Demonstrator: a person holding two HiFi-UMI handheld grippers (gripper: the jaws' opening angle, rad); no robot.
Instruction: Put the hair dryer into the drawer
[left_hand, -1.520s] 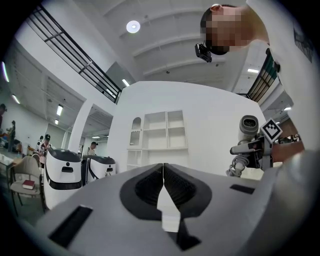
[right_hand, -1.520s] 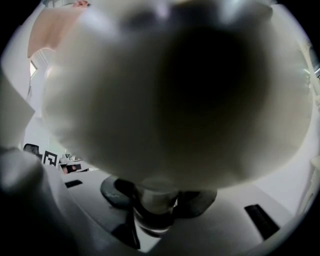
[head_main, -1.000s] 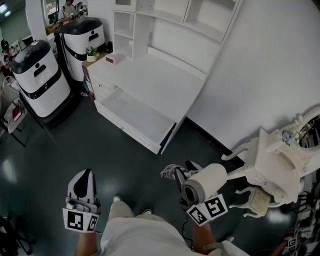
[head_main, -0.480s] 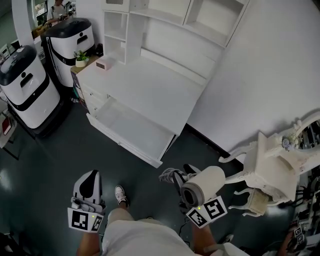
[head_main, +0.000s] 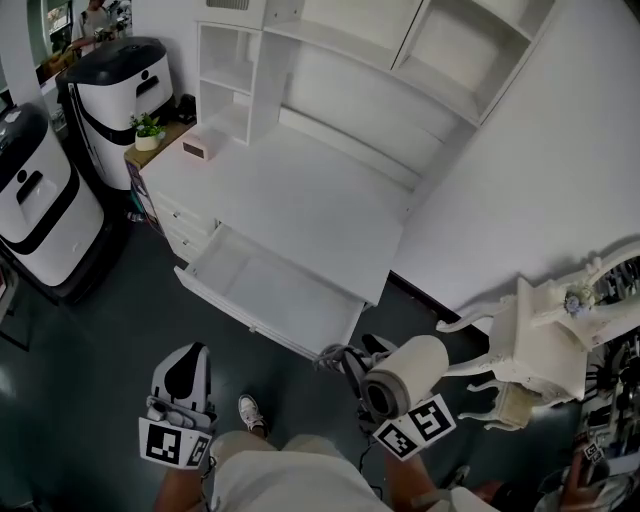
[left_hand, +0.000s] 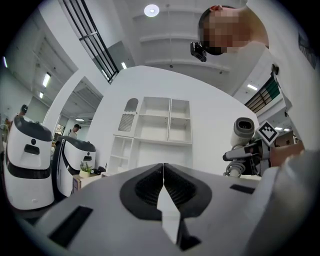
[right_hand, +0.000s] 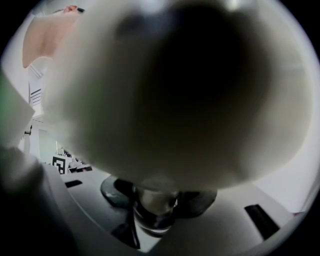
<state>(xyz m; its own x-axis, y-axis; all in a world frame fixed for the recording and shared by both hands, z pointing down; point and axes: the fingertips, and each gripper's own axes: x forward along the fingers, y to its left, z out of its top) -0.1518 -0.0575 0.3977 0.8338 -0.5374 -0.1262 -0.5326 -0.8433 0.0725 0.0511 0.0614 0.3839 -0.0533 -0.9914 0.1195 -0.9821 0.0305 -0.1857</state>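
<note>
A cream hair dryer is held upright by its handle in my right gripper, low in the head view and just right of centre. In the right gripper view its barrel fills most of the frame, and its handle sits clamped between the jaws. A coiled cord hangs at its left. The white drawer stands pulled out of the desk, its inside bare, just ahead of the dryer. My left gripper is shut and holds nothing, its pads pressed together.
Two white-and-black machines stand at the left. A potted plant and a small box sit on the desk's left end. White shelves rise behind the desk. An ornate white dressing table stands at the right.
The person has walked toward the desk with both grippers. The open drawer now lies much closer to the hair dryer. Neither grip has changed.
</note>
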